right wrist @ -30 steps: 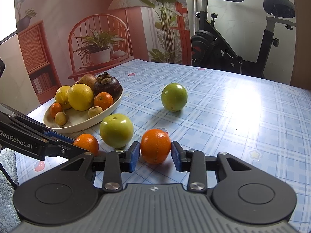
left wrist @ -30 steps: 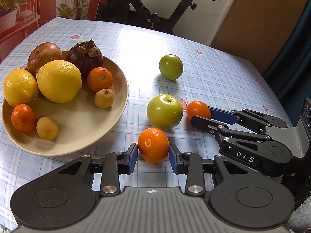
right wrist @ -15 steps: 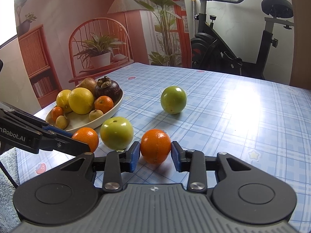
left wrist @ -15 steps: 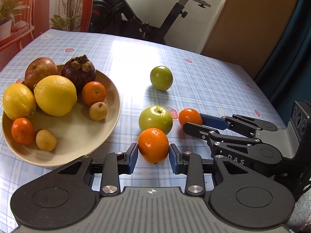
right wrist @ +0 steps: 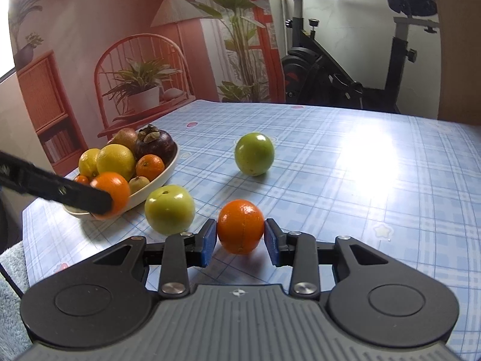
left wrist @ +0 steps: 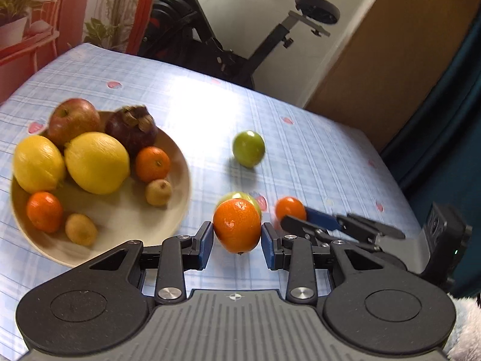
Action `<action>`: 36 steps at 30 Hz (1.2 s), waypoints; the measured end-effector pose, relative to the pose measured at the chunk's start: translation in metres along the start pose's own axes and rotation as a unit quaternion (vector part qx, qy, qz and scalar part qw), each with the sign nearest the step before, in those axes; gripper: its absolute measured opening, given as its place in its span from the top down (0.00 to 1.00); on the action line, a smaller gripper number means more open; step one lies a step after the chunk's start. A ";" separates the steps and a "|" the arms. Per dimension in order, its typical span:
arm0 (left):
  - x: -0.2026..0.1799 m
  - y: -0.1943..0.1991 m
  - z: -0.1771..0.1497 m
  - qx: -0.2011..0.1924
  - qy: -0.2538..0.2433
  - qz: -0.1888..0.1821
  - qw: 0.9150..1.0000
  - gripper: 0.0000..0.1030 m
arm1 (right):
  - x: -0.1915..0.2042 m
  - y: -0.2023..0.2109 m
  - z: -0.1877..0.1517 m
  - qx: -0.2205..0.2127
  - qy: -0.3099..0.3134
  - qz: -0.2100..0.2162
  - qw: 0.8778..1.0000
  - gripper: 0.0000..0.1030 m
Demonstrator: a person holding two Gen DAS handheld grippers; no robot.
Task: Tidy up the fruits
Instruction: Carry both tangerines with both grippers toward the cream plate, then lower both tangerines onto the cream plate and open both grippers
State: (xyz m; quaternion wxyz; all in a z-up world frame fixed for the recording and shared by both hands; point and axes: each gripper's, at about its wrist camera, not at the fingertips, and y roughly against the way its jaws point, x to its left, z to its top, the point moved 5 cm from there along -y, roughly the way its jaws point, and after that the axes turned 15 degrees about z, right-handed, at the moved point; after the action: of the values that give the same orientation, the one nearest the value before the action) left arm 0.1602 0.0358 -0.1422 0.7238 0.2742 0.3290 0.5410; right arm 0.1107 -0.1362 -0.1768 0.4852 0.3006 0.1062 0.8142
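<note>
— What's changed in the last second?

— The left gripper [left wrist: 237, 239] has come up off the blue checked tablecloth [left wrist: 315, 156] with a small round orange mandarin [left wrist: 237, 225] pinched between its blue pads. A moment ago that fruit sat on the cloth; now it hangs above it, in front of the nearer green apple [left wrist: 240, 197], which it mostly covers in the left wrist view. The right wrist view shows it level with the bowl's rim.

— And the other hand?

— The right gripper [right wrist: 240, 242] hasn't shifted. Its jaws are closed on a second orange mandarin [right wrist: 240, 225], which sits on the cloth as before.

— What's around the lifted one?

— To the left gripper's left and ahead lies the shallow beige bowl [left wrist: 180, 198], holding two yellow lemons [left wrist: 96, 162], a red apple [left wrist: 73, 120], a dark purple mangosteen [left wrist: 132, 126], two little mandarins [left wrist: 151, 164] and two small brown fruits [left wrist: 158, 192]. Straight ahead, further off, a second green apple [left wrist: 249, 148] rests alone on the cloth. To its right are the right gripper's fingers [left wrist: 321, 219].

— Anything in the way towards the bowl?

— The bowl's near rim is just to the left of the held fruit, with bare cloth between them.
</note>
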 end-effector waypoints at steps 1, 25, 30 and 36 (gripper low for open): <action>0.007 0.003 0.005 -0.003 0.007 0.002 1.000 0.65 | -0.001 0.001 -0.001 0.000 -0.004 -0.004 1.000 0.64; 0.090 -0.001 0.008 0.013 0.064 0.039 0.997 0.65 | 0.105 -0.066 0.050 0.058 0.120 0.088 0.987 0.64; 0.093 -0.004 0.005 0.017 0.071 0.033 0.997 0.65 | 0.119 -0.095 0.037 0.099 0.151 0.099 0.979 0.64; 0.096 -0.006 0.006 0.017 0.078 0.036 0.996 0.66 | 0.119 -0.104 0.033 0.107 0.153 0.102 0.977 0.64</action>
State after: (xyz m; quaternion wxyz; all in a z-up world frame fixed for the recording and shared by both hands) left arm 0.1880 0.1264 -0.1603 0.6717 0.2550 0.3832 0.5806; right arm 0.1646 0.0141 -0.1531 0.3422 0.2321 0.2347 0.8797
